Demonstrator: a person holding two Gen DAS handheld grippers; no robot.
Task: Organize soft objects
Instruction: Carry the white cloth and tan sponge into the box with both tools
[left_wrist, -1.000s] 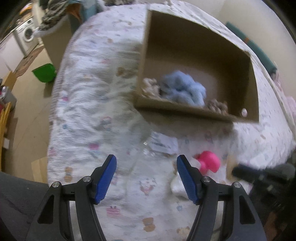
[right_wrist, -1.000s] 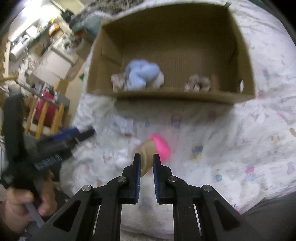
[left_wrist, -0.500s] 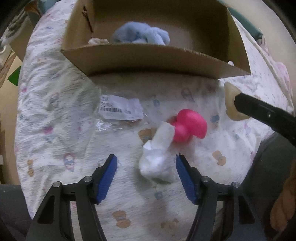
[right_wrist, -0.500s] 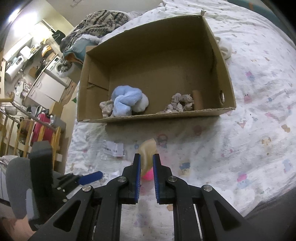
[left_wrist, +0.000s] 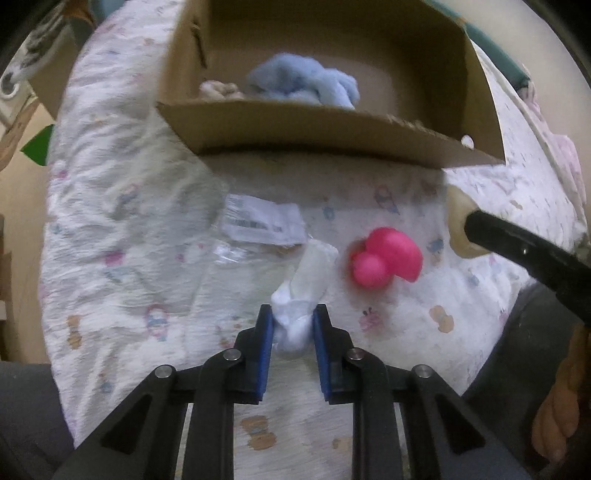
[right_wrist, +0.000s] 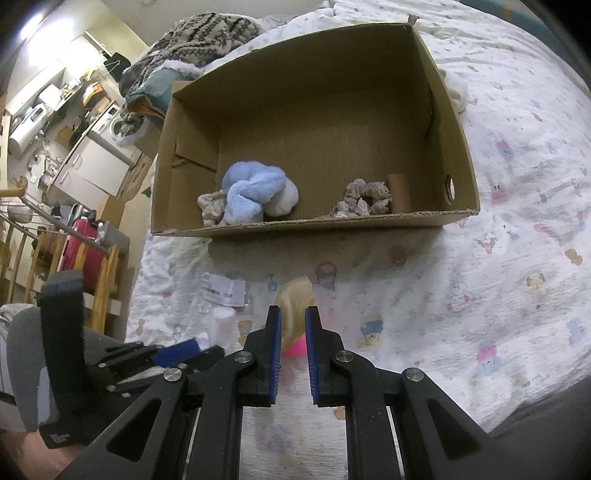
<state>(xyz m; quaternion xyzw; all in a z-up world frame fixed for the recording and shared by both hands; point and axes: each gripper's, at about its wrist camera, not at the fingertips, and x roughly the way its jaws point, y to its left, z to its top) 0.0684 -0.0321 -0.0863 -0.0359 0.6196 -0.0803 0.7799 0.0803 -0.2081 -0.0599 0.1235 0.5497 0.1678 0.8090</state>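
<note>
The left tool (left_wrist: 292, 325) pinches the near end of a white sock (left_wrist: 303, 291) lying on the bed (left_wrist: 122, 221), left of a pink toy (left_wrist: 388, 262). The right tool (right_wrist: 292, 325) is pressed onto a beige soft piece (right_wrist: 293, 301), raised before the cardboard box (right_wrist: 332, 225). Both items look light and limp; the sock will likely droop, so a bunched mid-section grip seems safer.

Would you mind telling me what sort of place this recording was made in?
Probably a lived-in home, on a bed: a white cartoon-print quilt under the brown cardboard box, a white washing machine and a cluttered kitchen counter behind.
</note>
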